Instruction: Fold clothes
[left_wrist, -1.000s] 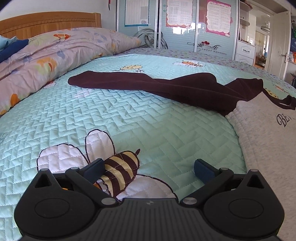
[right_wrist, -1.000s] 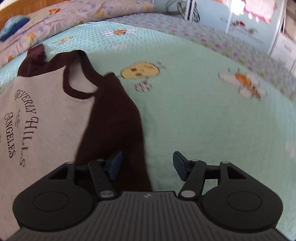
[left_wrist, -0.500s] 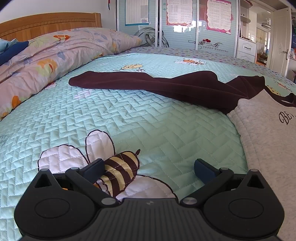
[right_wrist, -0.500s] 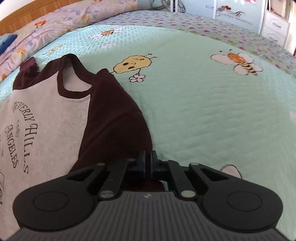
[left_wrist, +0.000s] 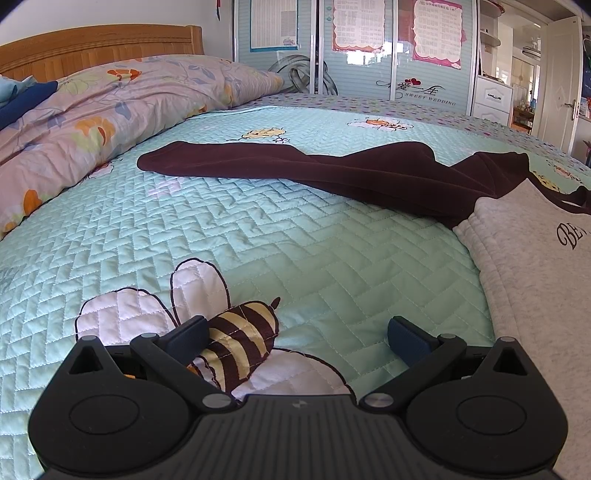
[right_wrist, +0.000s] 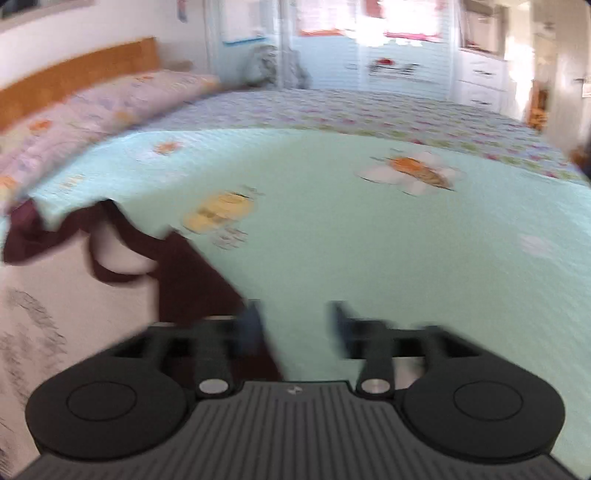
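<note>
A grey shirt (left_wrist: 535, 280) with dark maroon sleeves lies flat on the mint quilt. Its left sleeve (left_wrist: 332, 166) stretches out across the bed, far ahead of my left gripper (left_wrist: 295, 332). That gripper is open and empty, low over a bee print on the quilt, left of the shirt's side edge. The right wrist view is blurred by motion. There the shirt's grey front (right_wrist: 55, 295) fills the lower left, and the other maroon sleeve (right_wrist: 195, 273) runs down to my right gripper (right_wrist: 295, 321). This gripper is open, its left finger over the sleeve's edge, holding nothing.
The quilt (left_wrist: 295, 240) covers a wide bed. A floral duvet (left_wrist: 92, 107) is heaped at the left under a wooden headboard (left_wrist: 92, 44). Wardrobe doors (left_wrist: 369, 55) stand behind the bed, and a white door (left_wrist: 557, 74) at the far right.
The right gripper was open, shut at the sleeve half a second ago, and is open again now; its view has swung upward fast. The left gripper has barely moved.
</note>
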